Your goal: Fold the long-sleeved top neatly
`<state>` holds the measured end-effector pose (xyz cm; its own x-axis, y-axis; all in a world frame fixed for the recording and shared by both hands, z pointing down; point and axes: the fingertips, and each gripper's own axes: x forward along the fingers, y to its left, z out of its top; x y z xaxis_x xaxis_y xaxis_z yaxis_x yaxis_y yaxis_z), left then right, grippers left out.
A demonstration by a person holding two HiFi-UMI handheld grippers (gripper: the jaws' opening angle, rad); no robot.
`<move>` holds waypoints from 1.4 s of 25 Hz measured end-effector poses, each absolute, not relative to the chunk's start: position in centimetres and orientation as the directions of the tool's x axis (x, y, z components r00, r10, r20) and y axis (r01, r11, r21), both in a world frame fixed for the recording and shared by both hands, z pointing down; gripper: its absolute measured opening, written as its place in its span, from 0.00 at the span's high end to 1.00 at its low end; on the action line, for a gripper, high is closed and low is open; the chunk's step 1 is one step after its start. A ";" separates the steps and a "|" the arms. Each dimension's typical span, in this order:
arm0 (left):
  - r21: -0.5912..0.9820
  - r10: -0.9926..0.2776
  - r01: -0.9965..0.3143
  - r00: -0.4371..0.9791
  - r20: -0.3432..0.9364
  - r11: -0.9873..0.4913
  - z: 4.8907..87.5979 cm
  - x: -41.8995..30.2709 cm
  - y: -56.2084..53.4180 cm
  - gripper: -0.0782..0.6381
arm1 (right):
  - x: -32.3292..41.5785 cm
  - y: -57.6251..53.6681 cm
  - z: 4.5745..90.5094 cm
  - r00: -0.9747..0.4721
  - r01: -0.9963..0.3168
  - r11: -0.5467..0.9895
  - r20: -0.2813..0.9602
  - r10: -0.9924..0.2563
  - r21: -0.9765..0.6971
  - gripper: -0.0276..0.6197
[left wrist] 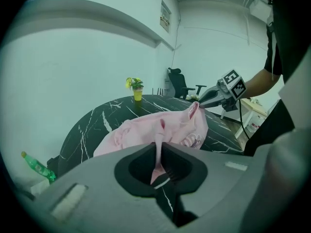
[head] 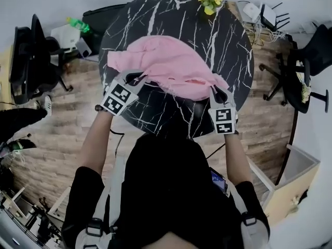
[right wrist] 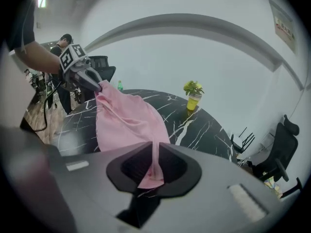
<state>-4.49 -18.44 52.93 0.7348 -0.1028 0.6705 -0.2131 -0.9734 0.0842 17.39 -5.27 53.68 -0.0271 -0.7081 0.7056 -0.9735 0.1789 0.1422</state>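
Left gripper (head: 136,78) and right gripper (head: 216,91) each pinch the pink long-sleeved top (head: 166,66) at the table's (head: 218,40) near edge. It looks limp and light; corners seem the best holds.

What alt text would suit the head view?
Left tongs and right tongs each pinch an edge of a crumpled pink long-sleeved top on a round black marble-patterned table. A yellow potted plant stands at its far edge.

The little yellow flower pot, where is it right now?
In the head view the yellow flower pot stands at the far edge of the round black table, right of centre, beyond the pink top and apart from it.
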 end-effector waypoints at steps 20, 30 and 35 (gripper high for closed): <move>0.109 -0.137 -0.277 0.733 0.666 -0.955 55.2 -13.2 -12.2 0.86 | 16.5 -2.7 53.3 0.039 -0.965 0.151 0.687 -0.725 0.215 0.90; 0.038 -0.258 -0.382 0.691 0.675 -0.923 53.2 -13.9 -8.5 0.87 | 16.8 -0.8 49.2 -0.024 -0.942 0.228 0.627 -0.779 0.247 0.90; 0.030 -0.356 -0.504 0.650 0.671 -0.863 52.3 -13.5 -5.8 0.87 | 17.0 0.3 47.3 -0.087 -0.922 0.288 0.587 -0.805 0.259 0.90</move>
<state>-13.49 -5.80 52.32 0.6501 -0.3557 0.6715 -0.5038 -0.8633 0.0304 17.03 0.28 47.34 -0.0869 -0.8049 0.5870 -0.9221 0.2880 0.2585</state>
